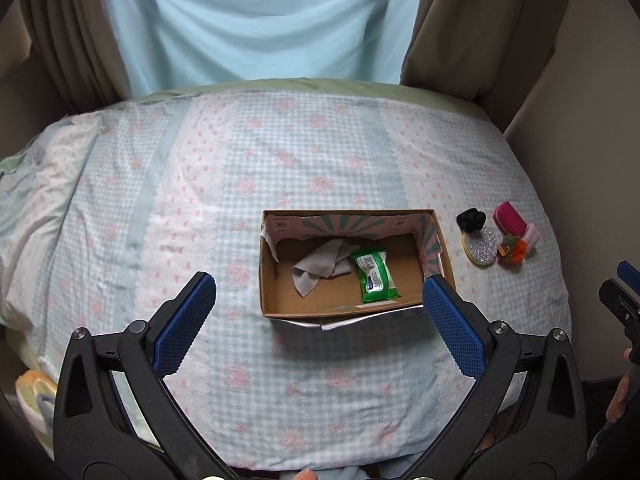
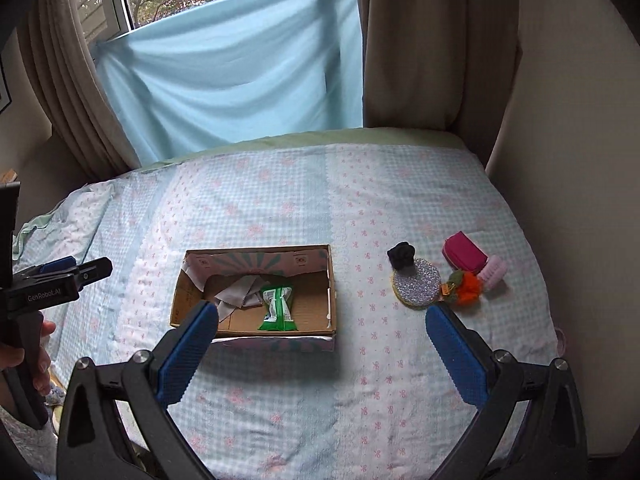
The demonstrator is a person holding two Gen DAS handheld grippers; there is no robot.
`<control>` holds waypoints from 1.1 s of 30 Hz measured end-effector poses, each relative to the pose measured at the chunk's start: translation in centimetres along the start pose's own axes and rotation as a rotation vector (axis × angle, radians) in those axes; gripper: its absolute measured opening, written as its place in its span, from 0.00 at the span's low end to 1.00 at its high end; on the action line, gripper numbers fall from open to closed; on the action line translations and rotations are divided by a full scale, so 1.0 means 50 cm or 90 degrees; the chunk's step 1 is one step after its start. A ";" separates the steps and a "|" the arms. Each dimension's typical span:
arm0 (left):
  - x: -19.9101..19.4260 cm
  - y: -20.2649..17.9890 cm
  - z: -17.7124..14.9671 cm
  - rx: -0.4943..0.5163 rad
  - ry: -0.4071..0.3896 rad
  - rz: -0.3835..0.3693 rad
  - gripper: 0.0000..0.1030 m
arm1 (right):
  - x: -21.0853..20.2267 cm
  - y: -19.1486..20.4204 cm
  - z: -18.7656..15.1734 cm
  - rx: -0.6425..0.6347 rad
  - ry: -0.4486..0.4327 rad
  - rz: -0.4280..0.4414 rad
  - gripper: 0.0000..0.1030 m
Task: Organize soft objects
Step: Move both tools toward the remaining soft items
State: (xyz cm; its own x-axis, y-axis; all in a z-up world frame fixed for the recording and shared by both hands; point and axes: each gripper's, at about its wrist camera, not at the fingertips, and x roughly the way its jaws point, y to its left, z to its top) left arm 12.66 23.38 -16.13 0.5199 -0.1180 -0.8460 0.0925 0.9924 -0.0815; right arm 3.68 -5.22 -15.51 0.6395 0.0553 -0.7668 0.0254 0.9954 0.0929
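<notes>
An open cardboard box (image 1: 439, 256) (image 2: 332, 280) sits on the bed and holds a grey cloth (image 1: 316, 266) (image 2: 240, 294) and a green wipes pack (image 1: 376, 276) (image 2: 277, 308). To its right lie a black scrunchie (image 1: 471, 219) (image 2: 401, 255), a glittery silver round pad (image 1: 482, 247) (image 2: 416, 286), a magenta pouch (image 1: 509, 218) (image 2: 464, 257), a pink fluffy item (image 1: 532, 236) (image 2: 494, 272) and an orange-green pompom (image 1: 514, 251) (image 2: 464, 286). My left gripper (image 1: 318, 294) is open and empty, near the box's front. My right gripper (image 2: 322, 322) is open and empty, in front of the box and the items.
The bed (image 1: 280, 160) (image 2: 280, 200) has a checked floral cover. A light blue sheet (image 2: 232, 72) and brown curtains (image 2: 416, 40) hang behind it. A wall (image 2: 560, 160) runs along the right side.
</notes>
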 end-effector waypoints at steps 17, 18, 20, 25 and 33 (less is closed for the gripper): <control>0.041 -0.448 -0.014 -0.066 -0.024 -0.023 1.00 | -0.017 -0.403 0.044 -0.078 -0.060 -0.008 1.00; 0.051 -0.471 -0.013 -0.069 -0.020 -0.026 1.00 | -0.009 -0.421 0.050 -0.082 -0.058 -0.007 1.00; 0.070 -0.512 -0.007 -0.068 -0.013 -0.027 1.00 | 0.008 -0.454 0.061 -0.087 -0.055 -0.004 1.00; 0.140 -0.586 0.015 -0.050 0.016 -0.035 1.00 | 0.070 -0.512 0.081 -0.094 -0.033 -0.009 1.00; 0.288 -0.644 0.048 -0.035 0.056 -0.043 1.00 | 0.209 -0.562 0.102 -0.112 -0.003 -0.017 1.00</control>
State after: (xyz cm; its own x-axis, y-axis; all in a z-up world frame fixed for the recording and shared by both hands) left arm 19.20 -10.37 -24.42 0.4375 -0.1834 -0.8803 0.0773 0.9830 -0.1664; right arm 13.60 -33.00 -22.89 0.6436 0.0282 -0.7649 -0.0917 0.9950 -0.0405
